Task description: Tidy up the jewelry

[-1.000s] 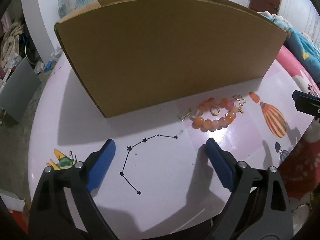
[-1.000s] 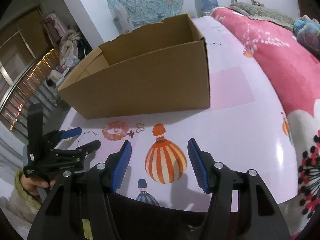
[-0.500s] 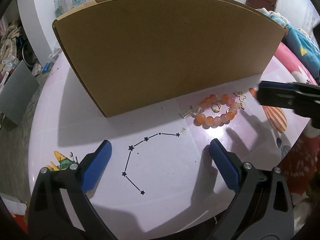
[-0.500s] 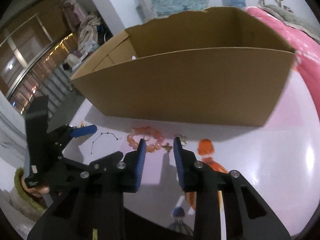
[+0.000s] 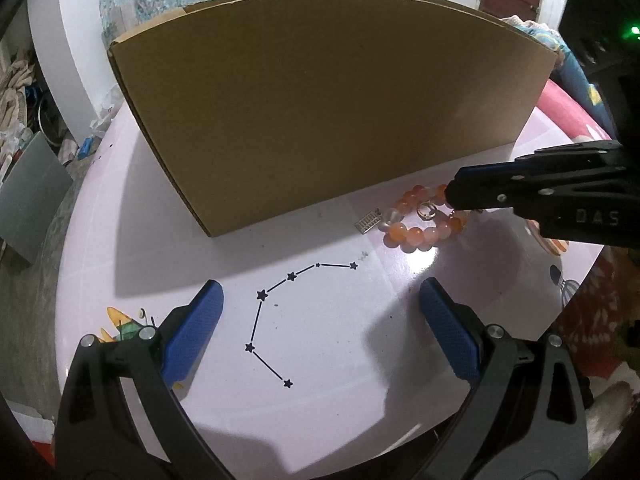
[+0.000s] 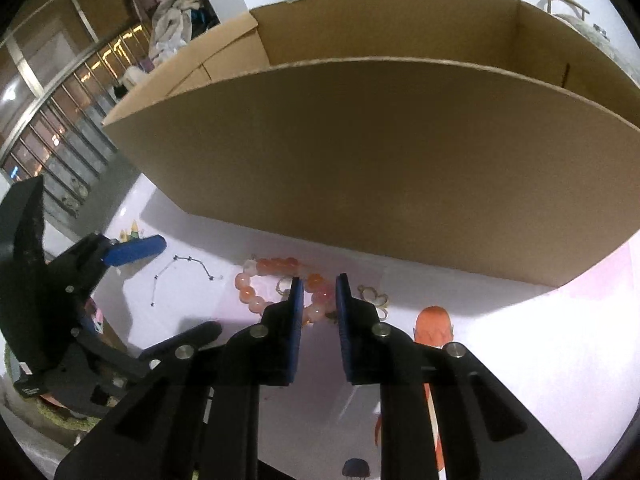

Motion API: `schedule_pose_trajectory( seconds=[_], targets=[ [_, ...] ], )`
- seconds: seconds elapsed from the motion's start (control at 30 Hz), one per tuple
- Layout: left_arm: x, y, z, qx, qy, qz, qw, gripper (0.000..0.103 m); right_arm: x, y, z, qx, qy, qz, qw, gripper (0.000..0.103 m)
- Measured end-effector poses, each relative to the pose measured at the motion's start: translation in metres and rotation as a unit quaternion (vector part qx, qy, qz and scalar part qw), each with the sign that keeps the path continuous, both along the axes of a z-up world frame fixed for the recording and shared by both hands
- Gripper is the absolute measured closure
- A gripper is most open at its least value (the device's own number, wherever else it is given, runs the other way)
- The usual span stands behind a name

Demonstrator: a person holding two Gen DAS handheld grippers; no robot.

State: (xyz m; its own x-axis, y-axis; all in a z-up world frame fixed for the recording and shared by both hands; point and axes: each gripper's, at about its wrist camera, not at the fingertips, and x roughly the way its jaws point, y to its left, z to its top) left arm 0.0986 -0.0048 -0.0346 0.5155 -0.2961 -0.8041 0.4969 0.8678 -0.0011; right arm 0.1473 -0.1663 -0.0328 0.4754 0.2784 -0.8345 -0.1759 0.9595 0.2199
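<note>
A pale table [image 5: 320, 360], printed with a star pattern and a striped balloon, carries everything here. Just beyond both pairs of tongs stands a big open cardboard box [image 6: 380, 168], its brown side wall filling the view ahead of them. The left tongs [image 5: 320, 312] hang over the printed stars with their blue pads spread wide and nothing between them; the box is straight ahead of them and the jewelry lies ahead and off to their right. The right tongs [image 6: 317, 292] reach in from that side, tips down at the far-right edge of an orange bead bracelet [image 5: 416, 232], which lies on the table near the foot of the box. Their jaws are closing, with only a narrow gap left; beads of the bracelet show in that gap, though whether the pads press on them yet cannot be told. A small gold ring [image 5: 426, 211] lies inside the bracelet's loop, a little silver charm [image 5: 368, 222] sits just to its left, and thin gold wire pieces [image 6: 376, 296] lie just right of the right tongs' tips.
</note>
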Motion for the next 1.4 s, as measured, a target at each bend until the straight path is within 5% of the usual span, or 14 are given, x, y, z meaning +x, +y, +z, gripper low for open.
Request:
schedule_pose_trajectory(
  seconds=[0.17,0.27,0.43,0.73,1.13,1.4],
  targets=[
    [-0.009,0.007,-0.002,-0.011,-0.012,-0.009,0.9998,0.008,0.005,0.010,0.000,-0.024,0.003,0.012,1.000,0.086],
    [-0.015,0.016,0.001,-0.054,-0.021,-0.013,0.9982,0.009,0.007,0.017,0.001,-0.045,0.001,0.020,0.999,0.089],
    [-0.026,0.009,0.009,-0.111,-0.027,-0.045,0.9924,0.041,0.008,0.026,0.003,-0.053,-0.002,0.025,0.998,0.094],
    [-0.031,0.001,0.000,-0.167,0.013,-0.075,0.9830,0.067,-0.003,0.042,0.038,-0.024,-0.044,0.033,0.998,0.094],
    [-0.044,-0.001,0.012,-0.162,-0.012,-0.080,0.9835,0.068,-0.033,0.001,0.091,-0.007,-0.109,-0.004,0.994,0.094],
    [-0.043,-0.010,0.008,-0.135,-0.012,-0.069,0.9884,0.068,-0.043,-0.050,0.070,-0.021,-0.081,-0.061,0.995,0.094]
  ],
)
